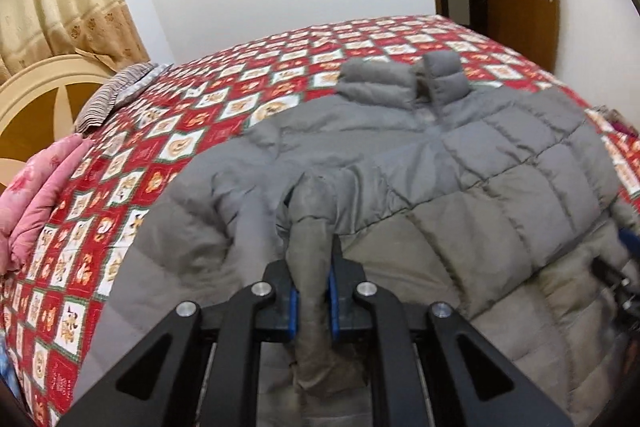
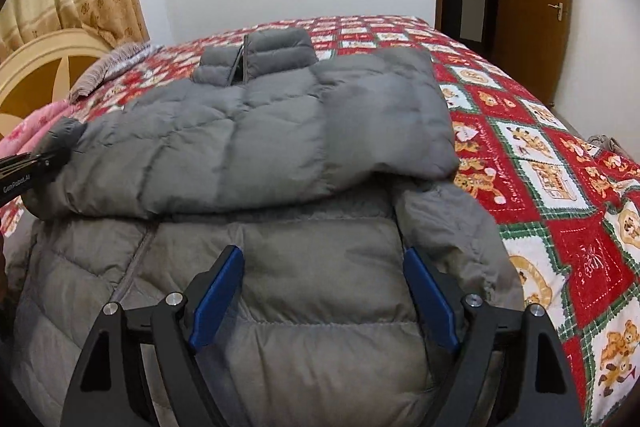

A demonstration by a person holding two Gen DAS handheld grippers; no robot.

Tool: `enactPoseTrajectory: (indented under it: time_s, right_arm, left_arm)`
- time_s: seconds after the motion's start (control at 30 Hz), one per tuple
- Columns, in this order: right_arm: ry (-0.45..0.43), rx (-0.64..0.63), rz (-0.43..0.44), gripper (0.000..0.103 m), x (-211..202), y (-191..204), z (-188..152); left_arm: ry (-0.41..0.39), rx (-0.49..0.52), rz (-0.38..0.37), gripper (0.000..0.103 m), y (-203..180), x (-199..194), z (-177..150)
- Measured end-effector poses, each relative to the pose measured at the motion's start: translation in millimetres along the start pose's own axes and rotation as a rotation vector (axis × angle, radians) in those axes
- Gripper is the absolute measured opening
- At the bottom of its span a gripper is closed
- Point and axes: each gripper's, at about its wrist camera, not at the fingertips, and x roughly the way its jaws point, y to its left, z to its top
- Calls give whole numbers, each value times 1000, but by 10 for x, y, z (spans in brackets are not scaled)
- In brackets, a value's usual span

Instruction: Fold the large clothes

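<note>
The grey quilted puffer jacket [image 2: 280, 147] is lying on the bed with the red patchwork teddy-bear bedspread [image 2: 560, 187], its collar at the far side. The folding is only beginning, I judge: both sleeves are already lying across the body, but the near hem part is still not folded up. The left gripper [image 1: 313, 291] is clamping a grey sleeve cuff [image 1: 310, 239] between its blue pads. The right gripper [image 2: 324, 303] is hovering with its jaws wide apart over the near right part of the jacket, gripping nothing. The body fold is remaining.
</note>
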Motion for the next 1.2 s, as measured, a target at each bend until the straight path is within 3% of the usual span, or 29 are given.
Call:
enactPoseTrajectory:
  time_s: [0.07, 0.17, 0.2, 0.23, 0.27, 0.33, 0.43, 0.53, 0.6, 0.7, 0.83, 1.03, 1.2]
  right_arm:
    - [16, -6, 7, 84, 16, 5, -3]
    - [47, -5, 32, 84, -24, -31, 3]
    - [56, 0, 40, 84, -66, -54, 14]
    - [62, 11, 48, 84, -151, -110, 52]
    - [61, 16, 40, 84, -222, -154, 97]
    - [29, 17, 11, 84, -397, -246, 233]
    - [-55, 33, -44, 84, -594, -393, 559]
    - [-122, 4, -17, 84, -460, -376, 848]
    - [-134, -22, -39, 82, -257, -338, 950]
    - [-74, -33, -7, 80, 139, -327, 973]
    - [10, -22, -17, 80, 515, -356, 789]
    - [76, 60, 12, 80, 708, -533, 696]
    - [95, 17, -38, 80, 780, -429, 694]
  left_arm:
    - [19, -13, -7, 13, 47, 99, -25]
    - [40, -40, -24, 27, 74, 137, -39]
    - [42, -46, -23, 47, 88, 115, -23]
    - [35, -49, -7, 73, 97, 69, 0]
    - [-3, -57, 14, 81, 119, -26, 18]
    - [-109, -62, 36, 88, 152, -261, 64]
    - [-179, -66, 46, 102, 105, -419, 181]
    - [-174, -49, 4, 102, -107, -298, 273]
    - [-155, -1, 26, 102, -290, -113, 259]
    - [-103, 63, 67, 102, -484, 202, 172]
    - [-47, 50, 69, 103, -487, 394, 49]
    - [13, 24, 34, 103, -447, 511, 33]
    - [53, 24, 20, 103, -498, 603, 5]
